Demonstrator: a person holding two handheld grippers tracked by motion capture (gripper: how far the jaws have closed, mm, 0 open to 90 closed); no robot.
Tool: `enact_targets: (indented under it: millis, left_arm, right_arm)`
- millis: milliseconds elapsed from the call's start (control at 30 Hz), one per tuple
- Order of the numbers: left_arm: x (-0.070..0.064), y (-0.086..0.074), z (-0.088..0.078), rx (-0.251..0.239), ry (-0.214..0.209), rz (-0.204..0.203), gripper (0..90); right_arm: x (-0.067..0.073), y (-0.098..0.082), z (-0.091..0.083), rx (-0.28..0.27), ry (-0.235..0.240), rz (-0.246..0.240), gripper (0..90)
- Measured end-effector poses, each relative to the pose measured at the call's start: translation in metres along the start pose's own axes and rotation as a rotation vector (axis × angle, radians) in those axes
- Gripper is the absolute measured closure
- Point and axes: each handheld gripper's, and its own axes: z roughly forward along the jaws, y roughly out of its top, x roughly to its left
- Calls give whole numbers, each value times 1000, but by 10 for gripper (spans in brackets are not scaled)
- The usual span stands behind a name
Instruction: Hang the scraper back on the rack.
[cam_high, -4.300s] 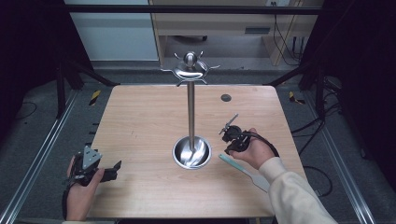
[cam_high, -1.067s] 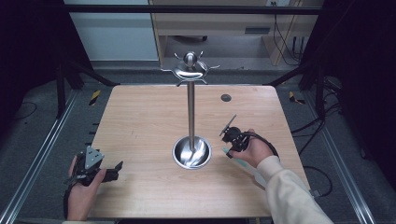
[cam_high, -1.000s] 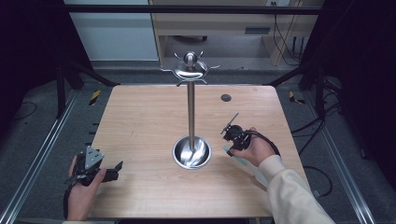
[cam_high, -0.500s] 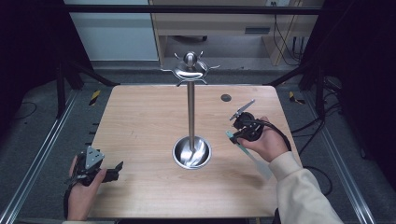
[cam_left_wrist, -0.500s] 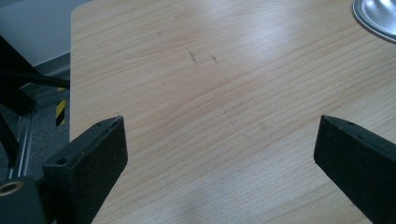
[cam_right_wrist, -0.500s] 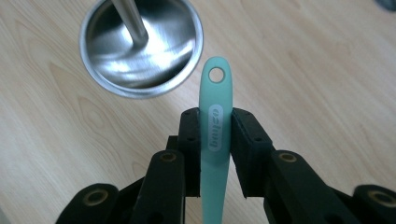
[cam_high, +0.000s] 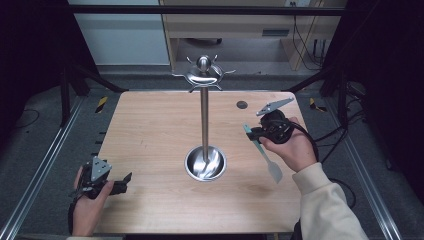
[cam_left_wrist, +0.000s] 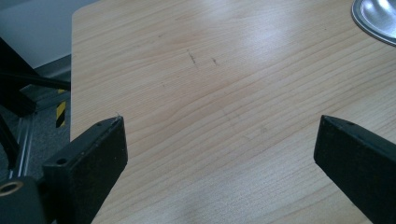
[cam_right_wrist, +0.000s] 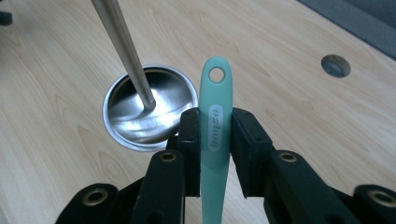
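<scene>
The right gripper has its jaws pressed flat against both sides of a mint-green spatula, clamping the handle a little below the hanging hole. Gripping there leaves the hole end free and sticking out past the jaw tips, which looks deliberate: that eyelet is the part that would need to slip over a hook. In the high view the same tool hangs slanted from the right gripper, its pale blade end pointing down and towards the person, clear of the bench.

Beyond the jaws stands the steel rack, a thin pole rising from a round dished base to a crown of short hooks at the top. The spatula is held beside the pole, lower than the hooks, so I judge it is being carried up for hanging there.

The left gripper has its jaws wide apart with nothing between them, only bare wood beyond. It rests at the near left corner of the bench, well apart from the rack, apparently parked out of the way.
</scene>
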Motion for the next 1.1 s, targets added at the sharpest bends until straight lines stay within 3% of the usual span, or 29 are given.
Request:
enact_targets:
  millis: [300,1100]
  left_arm:
    - [-1,1,0,-2,5,2,25]
    - [-1,0,0,4,8,2,25]
  right_arm:
    - [4,9,-18,-129,-15,8,743]
    - [13,27,-47,-314,-29,44,743]
